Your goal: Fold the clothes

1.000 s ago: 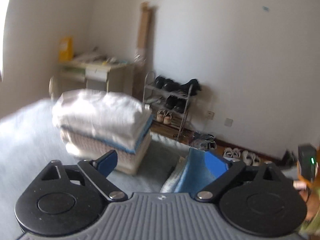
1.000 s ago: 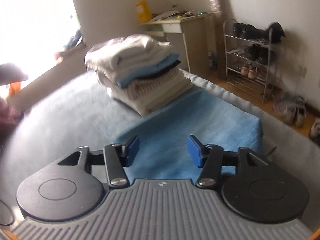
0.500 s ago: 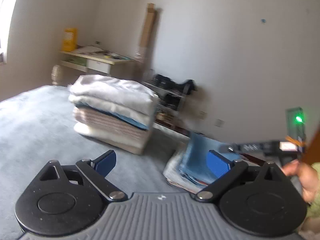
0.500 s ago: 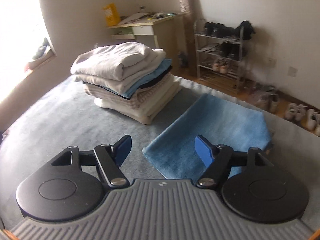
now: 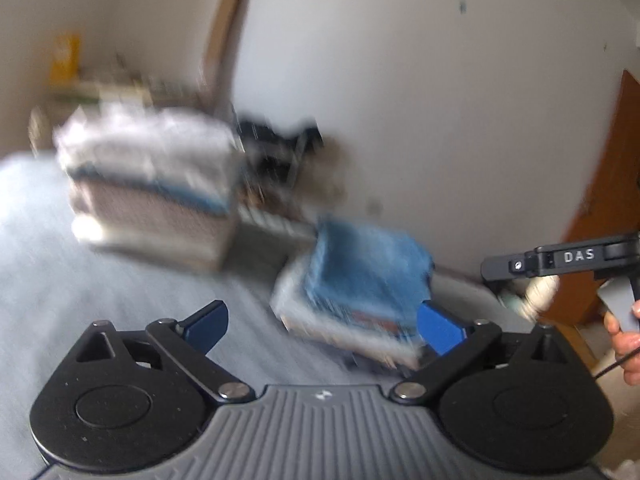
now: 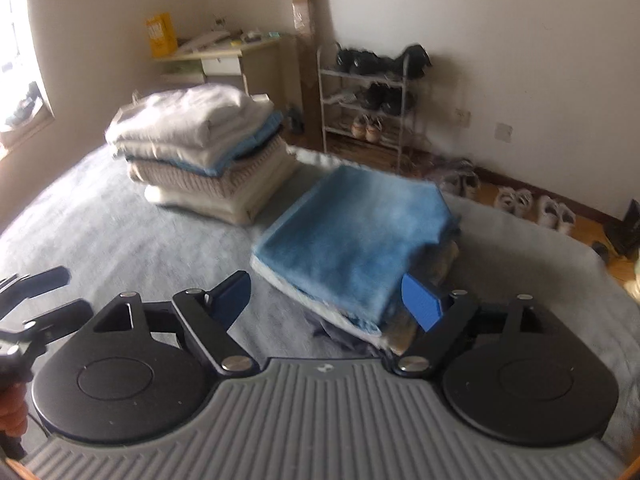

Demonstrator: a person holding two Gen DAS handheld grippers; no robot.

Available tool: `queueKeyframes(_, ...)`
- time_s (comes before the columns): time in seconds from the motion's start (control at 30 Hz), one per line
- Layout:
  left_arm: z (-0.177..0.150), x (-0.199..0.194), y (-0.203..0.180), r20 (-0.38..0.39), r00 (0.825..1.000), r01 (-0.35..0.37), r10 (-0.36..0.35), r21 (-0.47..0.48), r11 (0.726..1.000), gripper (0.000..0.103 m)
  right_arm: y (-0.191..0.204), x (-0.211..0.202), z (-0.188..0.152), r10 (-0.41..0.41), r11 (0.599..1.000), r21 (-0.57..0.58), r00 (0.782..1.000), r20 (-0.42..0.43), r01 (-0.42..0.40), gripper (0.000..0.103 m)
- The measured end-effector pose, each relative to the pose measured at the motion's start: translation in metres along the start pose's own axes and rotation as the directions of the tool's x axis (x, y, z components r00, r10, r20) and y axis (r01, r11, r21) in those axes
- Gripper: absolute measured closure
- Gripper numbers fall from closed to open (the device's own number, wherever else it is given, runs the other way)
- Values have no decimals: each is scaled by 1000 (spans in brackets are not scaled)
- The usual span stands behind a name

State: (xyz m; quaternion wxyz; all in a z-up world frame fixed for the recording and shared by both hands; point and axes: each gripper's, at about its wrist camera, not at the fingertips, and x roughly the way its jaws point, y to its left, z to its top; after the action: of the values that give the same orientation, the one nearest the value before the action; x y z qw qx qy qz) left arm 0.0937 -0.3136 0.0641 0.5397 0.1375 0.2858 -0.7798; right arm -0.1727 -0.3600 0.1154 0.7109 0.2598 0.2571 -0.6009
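Observation:
A folded blue garment [image 6: 352,236] lies on the grey bed cover [image 6: 100,232], just beyond my right gripper [image 6: 326,300], which is open and empty above its near edge. The same blue garment [image 5: 364,272] shows blurred in the left wrist view, ahead and right of my left gripper [image 5: 324,322], which is open and empty. A stack of folded cream and blue clothes [image 6: 200,152] sits farther back on the left; it also shows in the left wrist view [image 5: 152,184]. The right gripper's body [image 5: 560,260] appears at the right of the left wrist view.
A metal shoe rack [image 6: 368,100] stands against the far wall beyond the bed. A desk [image 6: 216,60] with a yellow box stands in the corner. Shoes [image 6: 532,204] lie on the wooden floor to the right. A brown door [image 5: 608,208] is at the right.
Both grippers have drawn back from the blue garment, which now lies folded into a smaller, thicker bundle. The left view has swung and blurred. Both jaws stay open.

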Motion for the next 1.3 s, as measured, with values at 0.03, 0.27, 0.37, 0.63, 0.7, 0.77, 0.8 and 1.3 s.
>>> queueKeyframes(0.03, -2, 10, -3, -52, 999, 12, -13, -13, 1000, 2, -4, 3, -4, -11, 1000, 5, 1000, -25, 11, 19)
queueKeyframes(0.27, -27, 74, -50, -179, 980, -80, 91, 65, 995, 1, -51, 42, -47, -38, 999, 23, 997, -65, 40, 18)
queueKeyframes(0.37, -34, 86, -68, -165, 984, -65, 70, 36, 997, 1, -74, 52, -65, -71, 996, 56, 996, -51, 74, 18)
queueKeyframes(0.63, -31, 94, -87, -228, 967, -131, 110, -80, 988, 1, -94, 51, -84, -175, 985, -12, 984, -36, 174, 1)
queueKeyframes(0.7, -33, 92, -94, -216, 965, -169, 148, -82, 982, 1, -93, 47, -92, -163, 987, -4, 986, 20, 163, 1)
queueKeyframes(0.77, -33, 88, -100, -198, 963, -207, 183, -111, 972, 1, -89, 42, -99, -165, 986, -5, 985, 42, 165, 1)
queueKeyframes(0.8, -33, 85, -103, -192, 960, -229, 203, -123, 966, 1, -88, 39, -101, -164, 986, -9, 985, 49, 165, 1)
queueKeyframes(1.3, -32, 57, -163, -91, 916, -394, 391, -10, 919, 1, -75, 0, -93, -196, 976, -93, 981, 10, 196, 1)
